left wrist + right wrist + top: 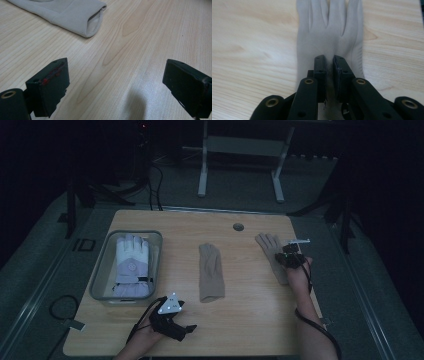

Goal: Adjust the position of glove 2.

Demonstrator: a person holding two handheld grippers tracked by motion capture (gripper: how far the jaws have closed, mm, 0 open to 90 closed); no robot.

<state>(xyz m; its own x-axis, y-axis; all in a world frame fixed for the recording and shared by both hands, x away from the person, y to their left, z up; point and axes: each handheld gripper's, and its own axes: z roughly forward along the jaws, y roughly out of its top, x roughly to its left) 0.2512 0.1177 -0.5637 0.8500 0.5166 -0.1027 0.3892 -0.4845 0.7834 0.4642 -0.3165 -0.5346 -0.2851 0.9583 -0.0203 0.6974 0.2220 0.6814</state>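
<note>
We see a pale wood-grain table (140,42) with a smooth, faintly sheeny finish. The beige gloves (329,37) look like soft matt knit cloth. The right gripper (329,65) is matt black plastic with brass-coloured insets; the far-left bin (100,275) looks translucent plastic.

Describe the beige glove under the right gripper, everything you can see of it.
The beige glove is a thin, soft knit-looking glove lying flat on the wooden table near its right edge, fingers spread and pointing away from the person, cuff toward them. Fine ribbing runs along one side of the palm. The right gripper sits over its palm, jaws nearly together and pinching a small fold of the fabric between them. Its cuff end is hidden beneath the gripper. Nothing else touches it.
</note>
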